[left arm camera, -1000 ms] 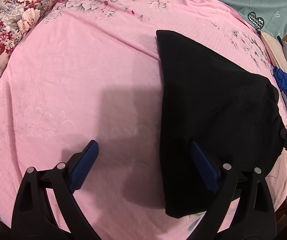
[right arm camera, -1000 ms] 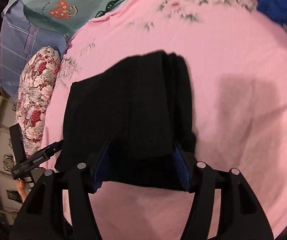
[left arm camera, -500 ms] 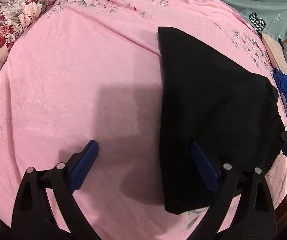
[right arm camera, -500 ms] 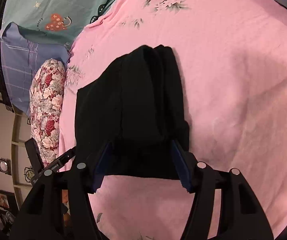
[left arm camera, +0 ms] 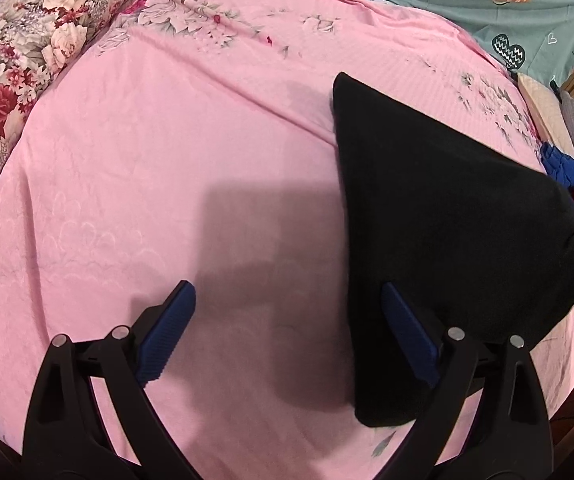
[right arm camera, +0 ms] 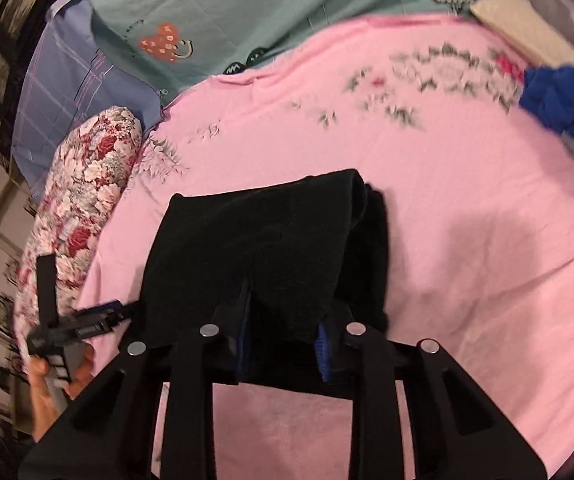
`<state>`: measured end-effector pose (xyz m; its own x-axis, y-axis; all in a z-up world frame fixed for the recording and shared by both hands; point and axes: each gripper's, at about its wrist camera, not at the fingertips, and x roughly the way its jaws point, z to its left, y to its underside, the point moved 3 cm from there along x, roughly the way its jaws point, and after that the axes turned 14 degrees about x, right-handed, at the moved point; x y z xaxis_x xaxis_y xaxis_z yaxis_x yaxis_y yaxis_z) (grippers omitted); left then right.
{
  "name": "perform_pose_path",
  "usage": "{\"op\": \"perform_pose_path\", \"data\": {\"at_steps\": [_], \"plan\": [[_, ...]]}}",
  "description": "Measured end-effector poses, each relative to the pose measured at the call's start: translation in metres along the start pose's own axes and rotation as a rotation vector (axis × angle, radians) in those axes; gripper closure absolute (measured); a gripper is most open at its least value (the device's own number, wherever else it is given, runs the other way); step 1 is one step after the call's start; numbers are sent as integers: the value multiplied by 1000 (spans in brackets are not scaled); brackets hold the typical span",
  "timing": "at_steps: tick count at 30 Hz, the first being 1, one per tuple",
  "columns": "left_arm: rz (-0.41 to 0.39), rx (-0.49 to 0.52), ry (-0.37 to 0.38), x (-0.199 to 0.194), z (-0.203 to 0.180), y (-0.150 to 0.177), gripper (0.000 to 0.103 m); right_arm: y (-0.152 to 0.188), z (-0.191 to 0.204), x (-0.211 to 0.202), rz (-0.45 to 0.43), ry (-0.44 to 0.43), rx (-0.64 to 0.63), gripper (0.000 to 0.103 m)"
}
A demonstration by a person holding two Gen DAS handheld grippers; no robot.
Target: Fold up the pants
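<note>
A: Right, L to R then. What sits far left?

B: A floral bolster (left arm camera: 27,40) w/ red and cream roses, along the edge of the pink sheet (left arm camera: 167,140). Next comes the left gripper (left arm camera: 287,312), its 2 blue-padded fingers (left arm camera: 167,332) spread wide over bare sheet, nothing between them. Its right finger stands in front of the pants' near edge; whether it touches the cloth can't be told.

A: And the pants?

B: The black pants (left arm camera: 447,220) lie folded on the sheet, right of centre in the left wrist view, narrow end pointing away, wide end toward the right edge.

A: Right gripper?

B: In its own view the right gripper (right arm camera: 283,336) has just been closing, and the jaws now pinch the near edge of the pants (right arm camera: 271,248), cloth bunched between the 2 pads and pulled up off the sheet a bit.

A: Anything else?

B: A teal cover (right arm camera: 287,12) w/ heart prints beyond the sheet, a heap of blue and red clothes (right arm camera: 559,96) at far right, and a person's hand (right arm camera: 47,392) low left, holding the other gripper.
</note>
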<state>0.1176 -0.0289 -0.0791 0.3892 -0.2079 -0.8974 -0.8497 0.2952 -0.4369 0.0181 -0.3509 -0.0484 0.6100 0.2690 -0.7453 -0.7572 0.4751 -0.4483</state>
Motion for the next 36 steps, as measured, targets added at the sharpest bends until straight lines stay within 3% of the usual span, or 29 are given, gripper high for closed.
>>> {"op": "perform_pose_path", "data": {"at_steps": [2,3,5,8,10,12,13,15,17,18,20,22,24,25,27,28,30,31,33,36], "plan": [[32,28,-25,13,-8,-1,6,3,-14,21,66,93,-17,70],[63,57,-46,19,-12,-2,5,5,-30,36,115,125,30,61],[49,66,-54,15,-13,-4,6,2,-46,42,164,96,110,47],[-17,27,-48,-5,-3,-17,6,-15,-36,13,52,57,74,46],[-71,-33,-55,-17,1,-37,6,-32,-24,-6,-95,134,13,46],[-110,-44,-9,-19,-12,-62,6,-44,1,-5,-204,252,-98,53],[-109,-24,21,-15,-21,-72,6,-46,11,3,-196,241,-128,56],[-18,-2,79,12,-38,-88,6,-48,32,35,-90,154,-146,72],[50,-5,65,39,-40,-91,5,-45,47,62,-17,134,-158,76],[71,15,11,56,-37,-93,2,-44,48,74,-8,169,-174,76],[50,45,51,67,-32,-96,2,-44,39,89,-37,320,-229,76],[83,23,38,63,-21,-101,2,-44,20,96,16,281,-215,78],[62,-10,-138,45,-1,-101,2,-47,7,82,15,229,-145,85],[34,-21,-154,38,6,-100,2,-46,6,72,-4,234,-128,86],[5,-54,-85,27,13,-90,2,-41,11,47,-111,297,-138,67],[3,-59,-27,25,11,-83,2,-35,21,39,-113,229,-147,62],[34,-28,-23,37,-3,-71,2,-15,31,40,-1,58,-161,52],[73,16,-79,50,-12,-63,2,-1,36,52,76,24,-183,51],[67,40,-105,56,-18,-49,2,13,31,66,88,122,-259,52],[67,20,-81,42,-19,-38,2,14,30,55,73,138,-258,50]]}}
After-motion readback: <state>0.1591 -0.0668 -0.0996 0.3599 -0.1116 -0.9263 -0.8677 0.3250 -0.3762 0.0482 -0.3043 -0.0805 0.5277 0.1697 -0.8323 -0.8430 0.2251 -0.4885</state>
